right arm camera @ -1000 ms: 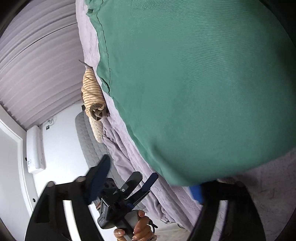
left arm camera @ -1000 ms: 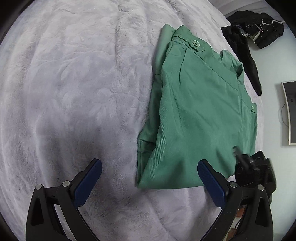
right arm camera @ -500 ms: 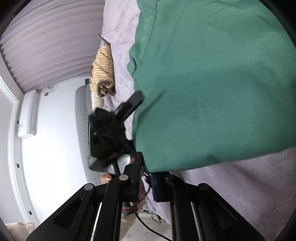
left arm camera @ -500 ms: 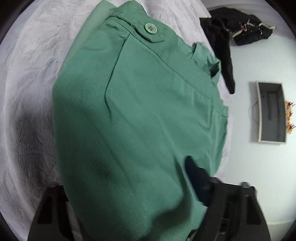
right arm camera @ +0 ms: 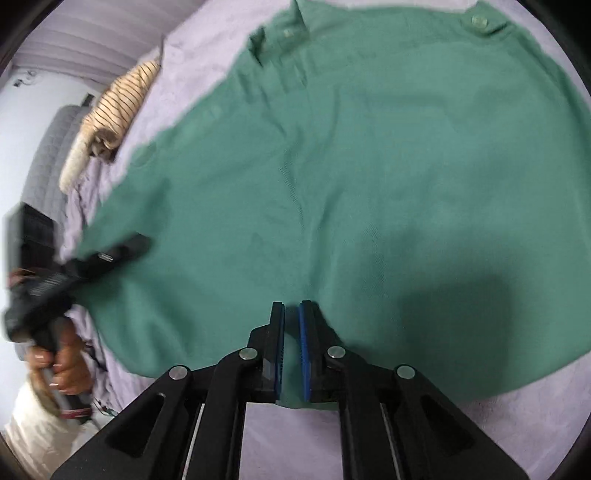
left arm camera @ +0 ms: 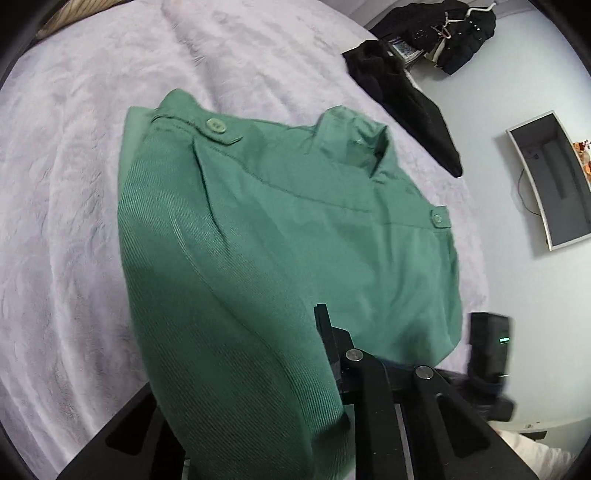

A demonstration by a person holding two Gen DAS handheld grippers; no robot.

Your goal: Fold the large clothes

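A folded green garment [left arm camera: 280, 236] with buttoned tabs lies on the lilac bedspread [left arm camera: 74, 184]; it fills the right wrist view [right arm camera: 369, 184]. My left gripper [left arm camera: 314, 362] is shut on its near edge, cloth draped over one finger, only the other finger visible. My right gripper [right arm camera: 291, 332] is shut on the near hem, cloth pinched between the blue pads [right arm camera: 303, 347]. The left gripper [right arm camera: 107, 254] also shows at the left of the right wrist view, clamped on the garment's side edge.
A black garment [left arm camera: 402, 92] hangs over the bed's far right edge, dark clothes on hangers [left arm camera: 461, 33] behind it. A striped beige garment [right arm camera: 110, 114] lies at the bed's far left. A framed panel [left arm camera: 550, 177] is on the wall.
Both grippers closed on the garment's near edge; a second ago both stood open. The garment has been drawn toward me and shifted on the bed.
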